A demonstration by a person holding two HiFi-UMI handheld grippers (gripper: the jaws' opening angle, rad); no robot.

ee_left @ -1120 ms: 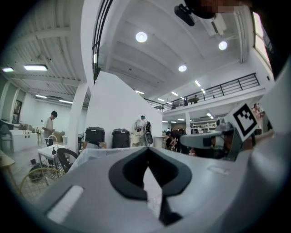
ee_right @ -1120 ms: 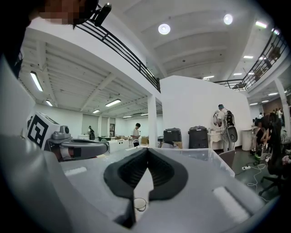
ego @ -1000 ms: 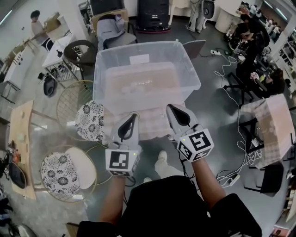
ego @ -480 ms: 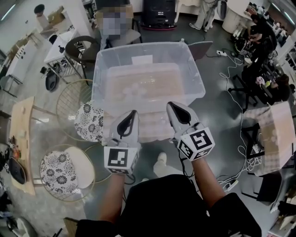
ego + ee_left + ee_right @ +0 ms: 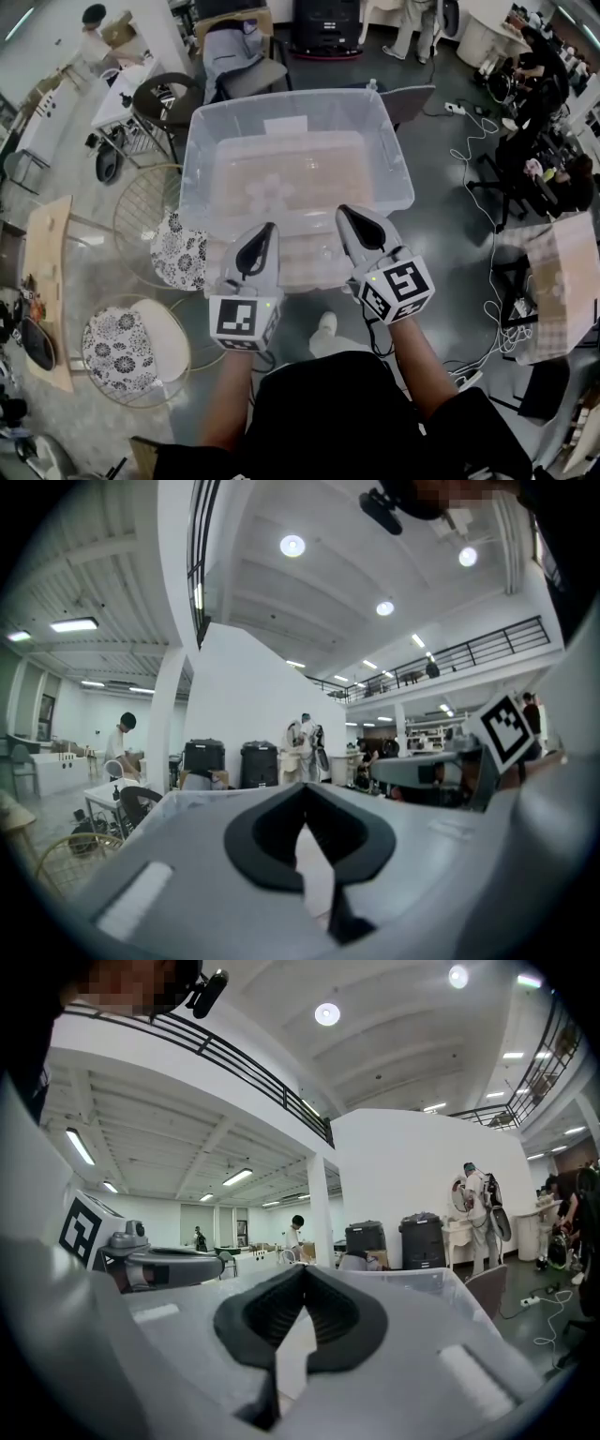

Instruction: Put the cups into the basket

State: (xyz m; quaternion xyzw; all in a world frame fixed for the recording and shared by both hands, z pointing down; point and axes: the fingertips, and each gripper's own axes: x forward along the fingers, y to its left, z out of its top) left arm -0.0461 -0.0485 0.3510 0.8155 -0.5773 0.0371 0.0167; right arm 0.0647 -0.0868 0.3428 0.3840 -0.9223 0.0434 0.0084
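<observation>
**Grippers idle at the near wall of the clear basket (image 5: 392,141)**
The left gripper (image 5: 266,232) and right gripper (image 5: 351,216) are both closed on nothing, seemingly parked between picks. Faint pale shapes (image 5: 267,187) inside the basket may be cups; none shows outside. Since a second ago, grippers and basket keep their pairing; only the room behind has shifted.

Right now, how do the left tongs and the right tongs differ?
The left tongs show one marker face squarely; the right tongs are turned, showing two. The right tongs reach further along the clear bin than the left tongs. Both are shut on its near wall.
</observation>
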